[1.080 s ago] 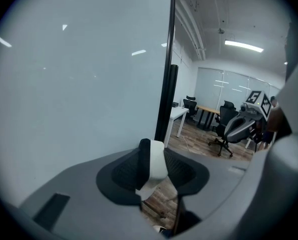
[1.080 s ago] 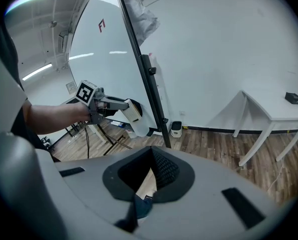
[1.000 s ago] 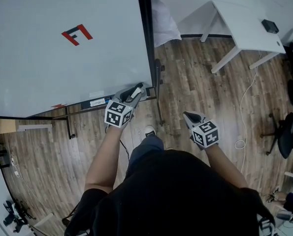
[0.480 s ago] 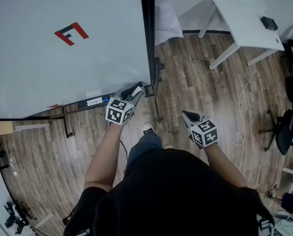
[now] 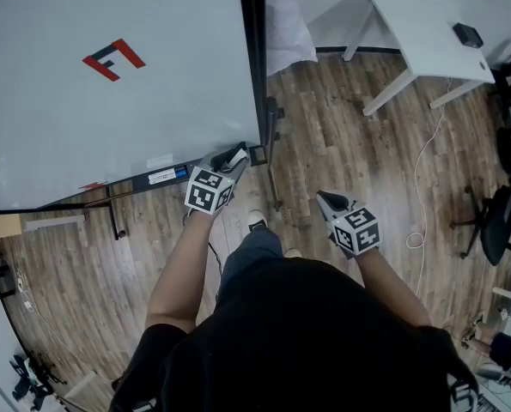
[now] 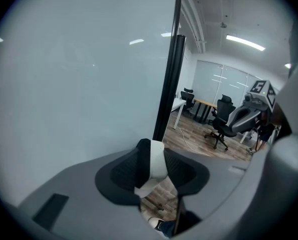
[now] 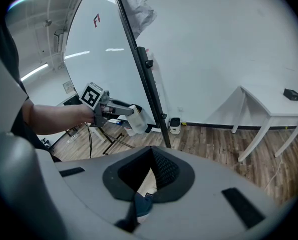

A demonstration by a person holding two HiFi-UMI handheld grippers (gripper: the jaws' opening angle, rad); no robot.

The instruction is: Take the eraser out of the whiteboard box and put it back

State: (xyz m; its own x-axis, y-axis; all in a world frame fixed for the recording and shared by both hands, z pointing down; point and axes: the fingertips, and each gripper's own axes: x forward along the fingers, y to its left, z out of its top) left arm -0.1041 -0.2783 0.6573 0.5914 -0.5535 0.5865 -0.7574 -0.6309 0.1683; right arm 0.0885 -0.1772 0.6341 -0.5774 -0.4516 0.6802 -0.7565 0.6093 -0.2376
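Observation:
My left gripper (image 5: 234,158) is shut on the white eraser (image 5: 237,156), right at the lower right corner of the whiteboard (image 5: 109,93). A small black box (image 5: 257,154) sits at that corner, just right of the eraser. In the left gripper view the eraser (image 6: 156,161) stands clamped between the dark pads, close to the board's face and its black edge post (image 6: 168,84). The right gripper view shows the left gripper (image 7: 131,115) holding the eraser (image 7: 136,121) beside the post. My right gripper (image 5: 328,201) hangs over the wooden floor, jaws together, nothing in them.
The board's tray ledge (image 5: 165,177) runs left from the corner. A stand leg (image 5: 273,153) crosses the floor below the board. A white table (image 5: 427,41) stands at the back right, an office chair (image 5: 500,226) at the right edge, and a cable (image 5: 420,221) lies on the floor.
The head view has shifted slightly left. Both grippers keep their places, and the left one still holds the eraser at the board's corner.

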